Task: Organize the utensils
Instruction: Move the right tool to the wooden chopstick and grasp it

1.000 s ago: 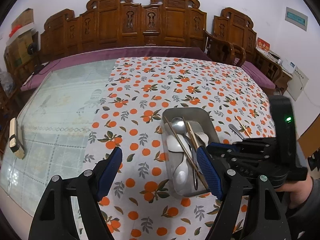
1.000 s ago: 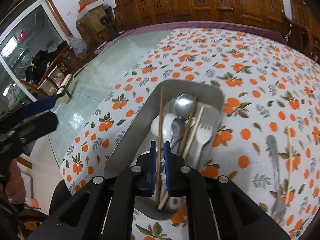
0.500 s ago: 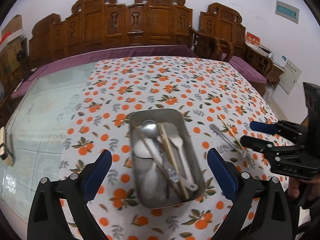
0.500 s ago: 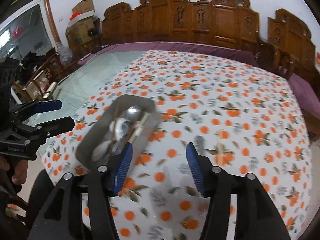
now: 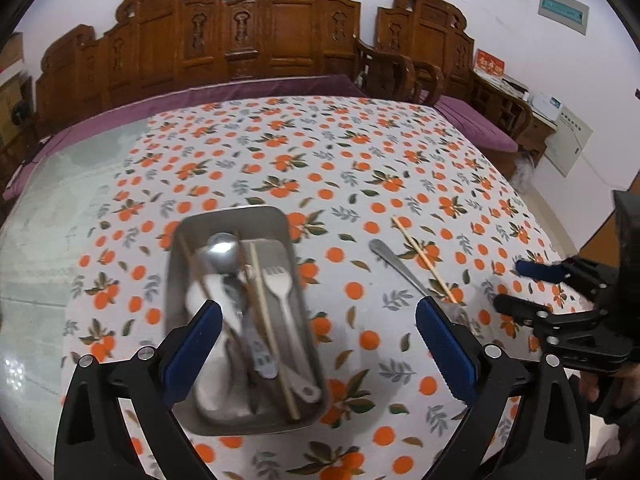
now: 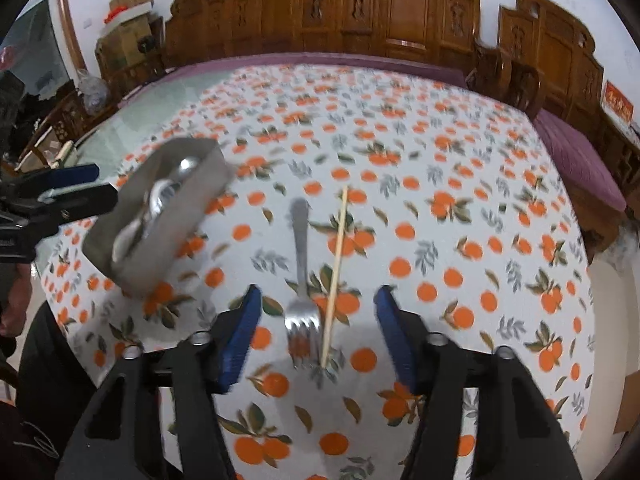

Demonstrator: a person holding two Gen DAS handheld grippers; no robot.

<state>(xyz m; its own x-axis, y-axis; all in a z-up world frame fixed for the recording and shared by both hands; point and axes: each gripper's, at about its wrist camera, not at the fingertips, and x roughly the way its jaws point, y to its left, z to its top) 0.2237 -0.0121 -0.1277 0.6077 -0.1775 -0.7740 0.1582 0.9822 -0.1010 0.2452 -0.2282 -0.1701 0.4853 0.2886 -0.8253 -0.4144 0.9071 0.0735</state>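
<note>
A metal tray [image 5: 236, 216] [image 6: 208, 160] on the orange-print cloth holds spoons, a white fork and chopsticks. My left gripper [image 5: 318, 316] [image 6: 102, 184] hovers over the tray's near right side, wide open and empty. A steel fork [image 6: 300, 240] [image 5: 394, 266] and one loose chopstick [image 6: 336, 256] [image 5: 424, 264] lie side by side on the cloth to the right of the tray. My right gripper [image 6: 318, 312] [image 5: 510, 285] hangs above the fork's tines and the chopstick's near end. Its jaws are closing, with both utensils in the gap and its pads touching neither.
The table [image 5: 60, 208] shows bare glass left of the cloth. Carved wooden benches [image 5: 280, 32] with purple cushions line the far side and the right. A person's hand [image 6: 16, 308] holds the left gripper at the near left edge.
My right gripper let go of a chopstick in the tray, opened, and swung right to above the loose fork and chopstick. My left gripper opened wider and moved right along the tray.
</note>
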